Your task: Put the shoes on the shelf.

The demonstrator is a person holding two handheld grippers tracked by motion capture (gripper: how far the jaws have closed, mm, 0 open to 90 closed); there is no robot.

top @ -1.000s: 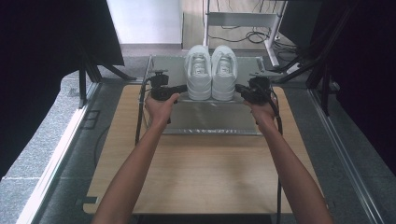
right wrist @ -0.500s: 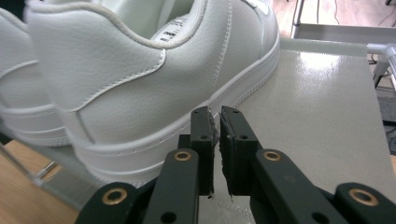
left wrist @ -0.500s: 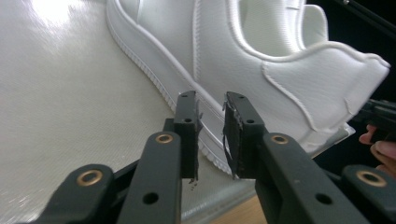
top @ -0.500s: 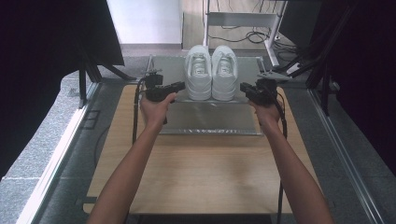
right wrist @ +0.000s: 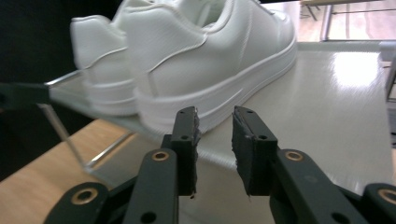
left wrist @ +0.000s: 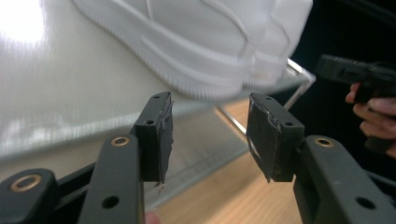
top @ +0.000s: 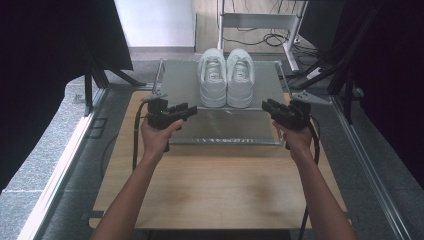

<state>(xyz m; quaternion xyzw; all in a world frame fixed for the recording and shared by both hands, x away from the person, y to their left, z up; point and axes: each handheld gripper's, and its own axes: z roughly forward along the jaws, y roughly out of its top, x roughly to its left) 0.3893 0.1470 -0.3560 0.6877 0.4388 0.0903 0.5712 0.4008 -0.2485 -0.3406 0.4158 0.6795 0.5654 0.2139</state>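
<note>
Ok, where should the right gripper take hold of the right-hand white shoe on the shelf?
Probably at the heel collar of the right shoe, coming in from the near side. The heel faces the right gripper, and its thin upright rim beside the open top suits the jaws, which stand apart and hold nothing.

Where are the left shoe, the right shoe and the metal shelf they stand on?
left shoe (top: pixel 212 75), high view, on its laces.
right shoe (top: pixel 240 75), high view, on its laces.
metal shelf (top: pixel 180 87), high view, on its bare top.

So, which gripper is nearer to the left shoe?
Left. The left gripper is just beside the left shoe, apart from it; the right gripper is beyond the right shoe.
</note>
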